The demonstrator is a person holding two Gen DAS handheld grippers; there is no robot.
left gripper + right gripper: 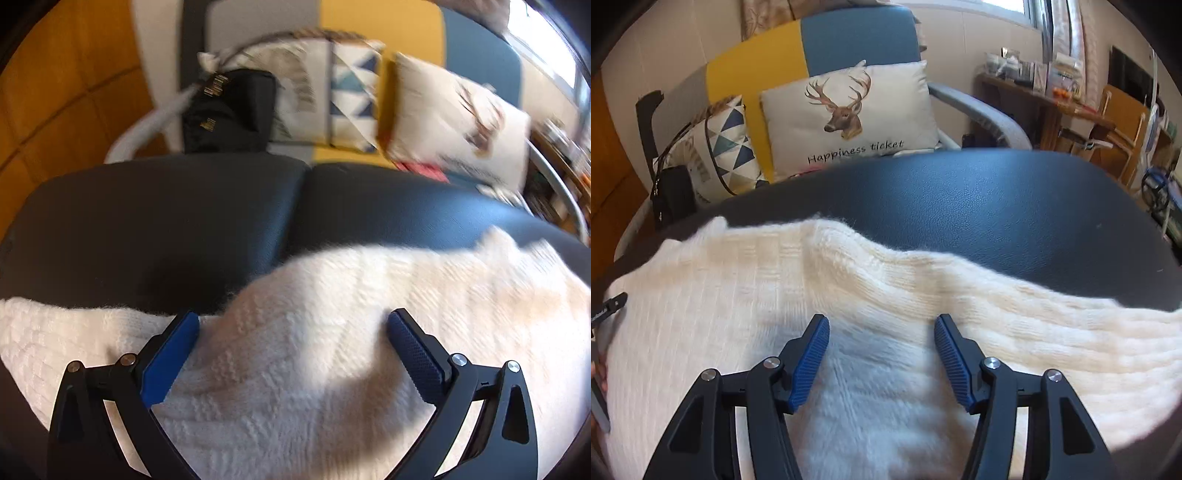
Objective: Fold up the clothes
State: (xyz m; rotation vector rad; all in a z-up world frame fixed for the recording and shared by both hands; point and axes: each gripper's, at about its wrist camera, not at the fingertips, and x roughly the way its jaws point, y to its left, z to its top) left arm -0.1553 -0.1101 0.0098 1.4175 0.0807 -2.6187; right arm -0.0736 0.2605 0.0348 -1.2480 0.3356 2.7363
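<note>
A cream knitted sweater (332, 369) lies spread over a black leather table top (166, 221). One part is raised in a soft hump in the left wrist view. My left gripper (293, 316) hangs open and wide just above it, with the hump rising between the blue pads (166, 362), which do not press on it. In the right wrist view the sweater (738, 295) reaches to the right as a long ribbed band. My right gripper (882, 319) stands open over the fluffy knit, with nothing pinched between its fingers.
Behind the table top (997, 221) stands a yellow and blue armchair (857, 40) holding a deer cushion (849, 122), a triangle-patterned cushion (727, 147) and a black bag (229, 110). A cluttered wooden shelf (1052, 103) is at the far right.
</note>
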